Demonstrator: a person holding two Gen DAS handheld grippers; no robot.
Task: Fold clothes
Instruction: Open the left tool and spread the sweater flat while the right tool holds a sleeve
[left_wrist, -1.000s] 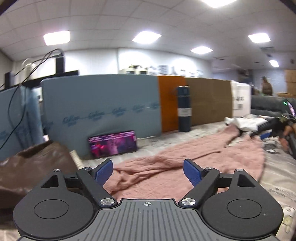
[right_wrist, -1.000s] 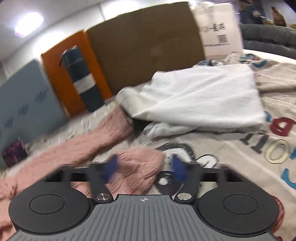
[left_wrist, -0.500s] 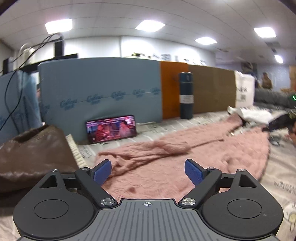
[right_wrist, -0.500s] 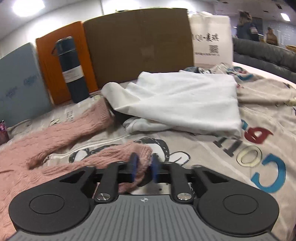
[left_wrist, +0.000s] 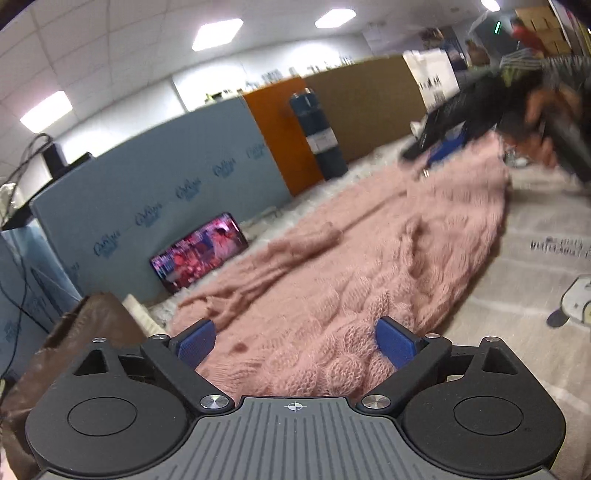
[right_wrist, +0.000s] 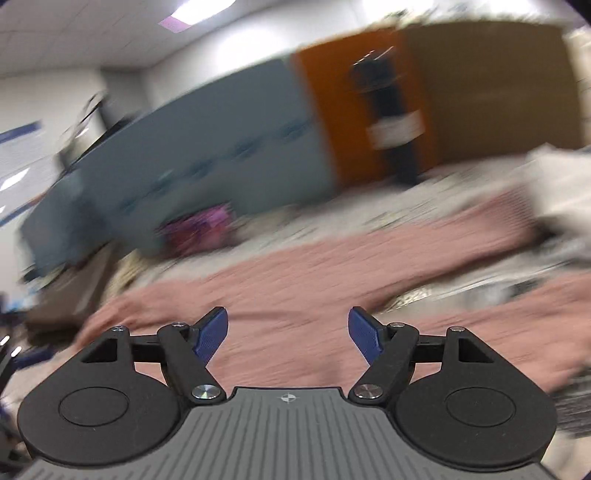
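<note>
1. Left gripper (left_wrist: 294, 341): the blue fingers (left_wrist: 195, 341) are spread wide, nothing between them. They hang just above the near hem of the pink cable-knit sweater (left_wrist: 351, 280); whether they touch it cannot be told.
2. Right gripper (right_wrist: 288, 334): its blue fingers (right_wrist: 212, 334) also stand wide apart and hold nothing, with the pink knit (right_wrist: 295, 295) spread below and ahead, badly blurred.
3. In the left wrist view the sweater lies flat across the printed cloth covering the worktop (left_wrist: 535, 280), running from the left gripper away to the far right, one sleeve (left_wrist: 295, 245) bunched along its left side.
4. At the sweater's far end, the person's hand (left_wrist: 543, 110) and the other gripper show as a dark smear just above the knit; too blurred to read more.
5. Left of the left gripper, a brown leather bag (left_wrist: 74, 332) sits close by.
6. Behind the sweater, a phone (left_wrist: 199, 256) with a lit screen leans on a grey-blue foam board (left_wrist: 159, 192).
7. Further right along that back line: an orange board (left_wrist: 284, 129), a dark blue flask (left_wrist: 319, 134) standing upright in front of it, then brown cardboard (left_wrist: 369, 107).
8. In the right wrist view a white garment (right_wrist: 561, 184) lies at the far right edge, beside the pink sleeve.
</note>
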